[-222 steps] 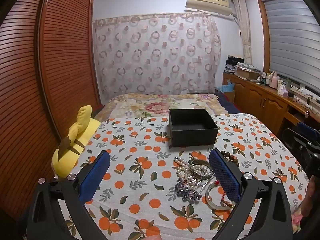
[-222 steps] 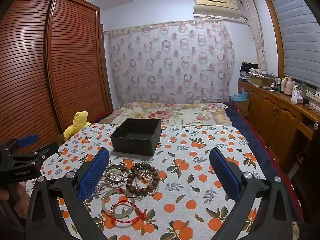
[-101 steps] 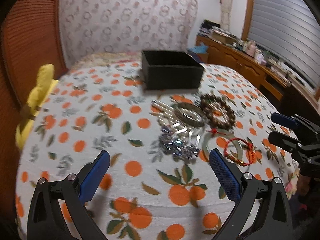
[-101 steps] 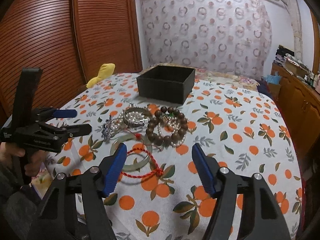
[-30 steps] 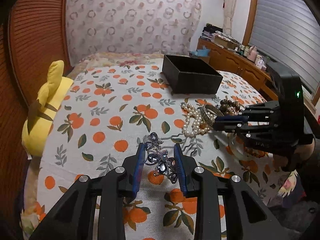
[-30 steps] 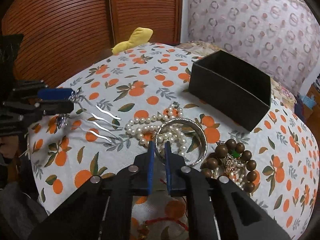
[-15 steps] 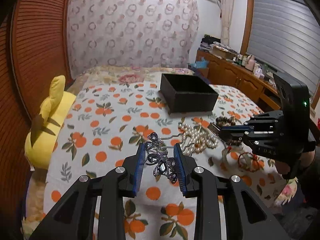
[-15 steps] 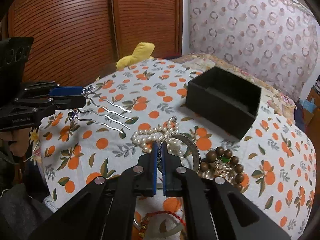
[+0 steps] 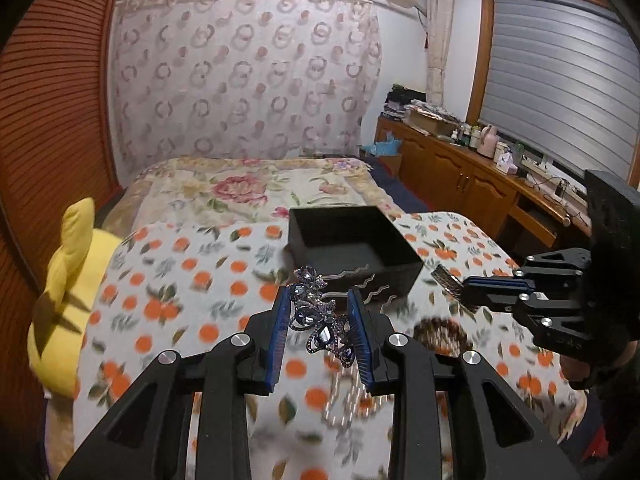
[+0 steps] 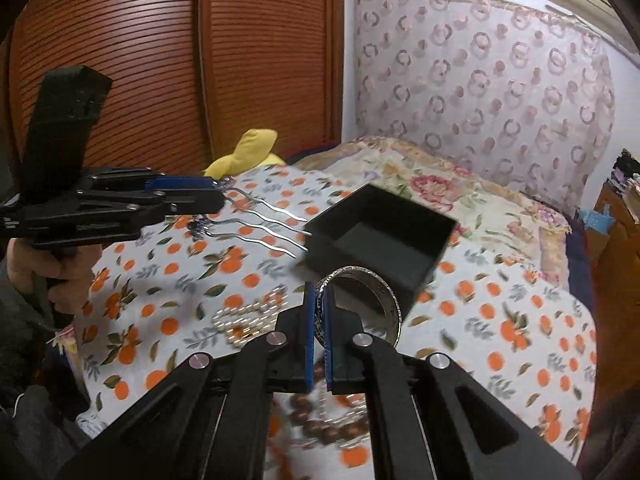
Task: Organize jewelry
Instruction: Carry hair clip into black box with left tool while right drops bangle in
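Note:
My left gripper [image 9: 320, 304] is shut on a jewelled blue hair comb [image 9: 320, 320], lifted off the cloth with its wavy silver prongs pointing toward the open black box [image 9: 352, 240]. From the right wrist view the same comb [image 10: 260, 220] sticks out of the left gripper [image 10: 216, 196], its prong tips near the box [image 10: 380, 240]. My right gripper [image 10: 319, 300] is shut on the rim of a silver bangle [image 10: 376, 288], held in the air just before the box's near corner. In the left wrist view the right gripper [image 9: 464, 284] holds the bangle [image 9: 446, 276] right of the box.
A pearl strand [image 10: 244, 316] and a brown bead bracelet [image 10: 332, 428] lie on the orange-print cloth [image 10: 500, 320] below the grippers. A yellow plush toy [image 9: 68, 280] sits at the cloth's left edge. Wooden shutter doors [image 10: 160, 60] stand on the left, cabinets [image 9: 460, 172] on the right.
Both grippers have risen off the cloth and moved toward the black box, the left carrying the hair comb, the right carrying the silver bangle clear of the pearls.

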Tool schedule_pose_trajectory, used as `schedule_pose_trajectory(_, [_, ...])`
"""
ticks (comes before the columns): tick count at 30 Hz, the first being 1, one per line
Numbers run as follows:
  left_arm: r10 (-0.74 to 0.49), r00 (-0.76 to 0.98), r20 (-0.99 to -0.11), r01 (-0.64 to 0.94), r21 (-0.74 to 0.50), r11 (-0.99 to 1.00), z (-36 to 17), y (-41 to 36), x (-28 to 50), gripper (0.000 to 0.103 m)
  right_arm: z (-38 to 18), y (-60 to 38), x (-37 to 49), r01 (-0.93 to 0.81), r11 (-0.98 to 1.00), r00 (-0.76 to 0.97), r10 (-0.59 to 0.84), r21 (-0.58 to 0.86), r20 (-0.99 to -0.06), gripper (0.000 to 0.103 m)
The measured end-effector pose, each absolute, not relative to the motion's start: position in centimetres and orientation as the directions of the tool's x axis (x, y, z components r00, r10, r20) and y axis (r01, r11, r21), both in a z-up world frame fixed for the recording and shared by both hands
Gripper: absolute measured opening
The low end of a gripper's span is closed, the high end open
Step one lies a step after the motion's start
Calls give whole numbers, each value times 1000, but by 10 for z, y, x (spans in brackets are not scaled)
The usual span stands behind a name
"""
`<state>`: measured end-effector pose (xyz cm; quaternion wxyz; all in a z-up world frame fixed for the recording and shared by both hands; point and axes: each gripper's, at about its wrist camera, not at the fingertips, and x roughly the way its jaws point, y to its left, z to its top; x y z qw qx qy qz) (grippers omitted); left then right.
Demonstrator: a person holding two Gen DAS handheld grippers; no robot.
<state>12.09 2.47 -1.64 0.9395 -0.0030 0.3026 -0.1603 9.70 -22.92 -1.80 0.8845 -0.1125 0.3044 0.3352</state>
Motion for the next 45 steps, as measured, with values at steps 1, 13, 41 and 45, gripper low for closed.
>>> schedule_pose_trajectory(1, [-302,765,-569,300,-100,949,-16,21,128,28,-16,-232,101,-657,754,595,523,4,-610,4])
schedule_pose_trajectory(13, [-318,719,-618,309,-126,943,-31,-13,209,28,-9,-253,160,-633,773,608,529,40,-592,5])
schedule_pose_trajectory(41, [-238,742,-627,231,-94,968,-27,21,209,51,-56,-192,231,-671,741,512,498,36,-699,5])
schedule_pose_trajectory(45, [-223,741,-634,223,-80,971,-30,26,202,51,-61,-186,237,-656,754,519,477,26,-709,5])
